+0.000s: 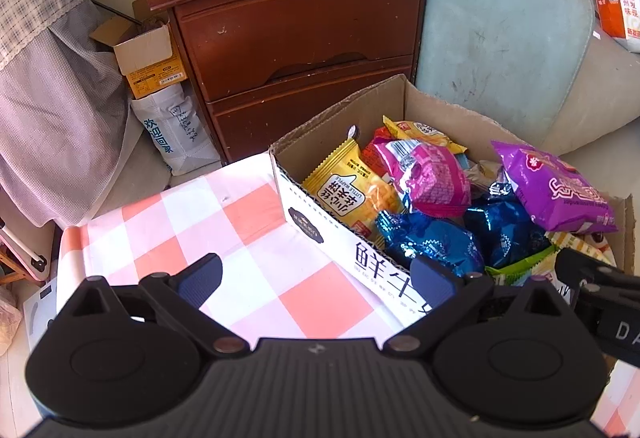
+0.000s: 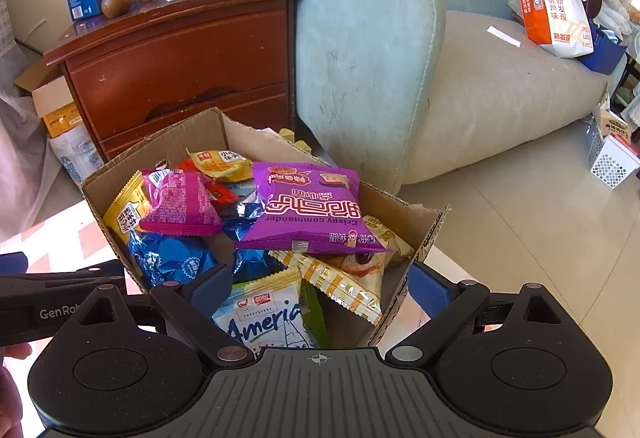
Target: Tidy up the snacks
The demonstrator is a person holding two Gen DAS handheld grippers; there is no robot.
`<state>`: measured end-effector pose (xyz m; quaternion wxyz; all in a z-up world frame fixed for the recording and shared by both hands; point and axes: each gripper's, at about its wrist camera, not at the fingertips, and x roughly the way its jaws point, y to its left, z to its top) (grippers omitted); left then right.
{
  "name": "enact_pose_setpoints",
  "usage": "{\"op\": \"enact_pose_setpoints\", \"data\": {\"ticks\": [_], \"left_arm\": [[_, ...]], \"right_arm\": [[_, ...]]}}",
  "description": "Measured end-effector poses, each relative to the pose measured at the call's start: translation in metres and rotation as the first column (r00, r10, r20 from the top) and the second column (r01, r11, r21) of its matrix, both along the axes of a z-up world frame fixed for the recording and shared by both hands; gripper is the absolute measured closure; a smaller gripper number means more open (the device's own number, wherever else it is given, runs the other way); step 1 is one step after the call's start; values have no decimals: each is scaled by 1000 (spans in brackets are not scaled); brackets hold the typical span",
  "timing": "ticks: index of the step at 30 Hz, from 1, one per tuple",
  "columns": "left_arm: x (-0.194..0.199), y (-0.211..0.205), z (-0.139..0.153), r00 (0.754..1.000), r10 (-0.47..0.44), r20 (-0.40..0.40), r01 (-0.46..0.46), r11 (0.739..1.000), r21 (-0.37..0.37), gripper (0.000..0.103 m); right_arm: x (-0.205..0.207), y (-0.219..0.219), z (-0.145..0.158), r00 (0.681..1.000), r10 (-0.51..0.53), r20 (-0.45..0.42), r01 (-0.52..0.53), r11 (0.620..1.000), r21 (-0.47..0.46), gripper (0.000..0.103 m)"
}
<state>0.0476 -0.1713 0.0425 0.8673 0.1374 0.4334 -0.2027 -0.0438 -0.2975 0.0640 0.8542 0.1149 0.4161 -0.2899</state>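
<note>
A cardboard box (image 1: 344, 246) (image 2: 100, 197) full of snack packets stands on the checked tablecloth (image 1: 224, 222). On top lie a purple packet (image 1: 556, 185) (image 2: 312, 209), a pink packet (image 1: 432, 177) (image 2: 176, 205), a yellow packet (image 1: 352, 189), blue foil packets (image 1: 432, 242) (image 2: 168, 258) and a white "America" packet (image 2: 264, 318). My left gripper (image 1: 316, 278) is open and empty, straddling the box's near wall. My right gripper (image 2: 320, 286) is open and empty, over the box's near corner, above the white packet.
A brown wooden dresser (image 1: 296, 33) (image 2: 180, 49) stands behind the table with cartons on top. A pale sofa (image 2: 460, 77) is to the right, with an orange-white bag (image 2: 556, 9). Boxes and bags (image 1: 156, 65) sit on the floor at left.
</note>
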Motion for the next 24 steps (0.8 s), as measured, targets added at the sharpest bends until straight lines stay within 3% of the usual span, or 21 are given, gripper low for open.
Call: {"op": "enact_pose_setpoints", "data": {"ticks": [24], "left_arm": [[-4, -8, 3, 1000, -9, 26, 9, 999, 36, 3]], "right_arm": [[3, 2, -4, 1000, 3, -20, -3, 1000, -7, 7]]}}
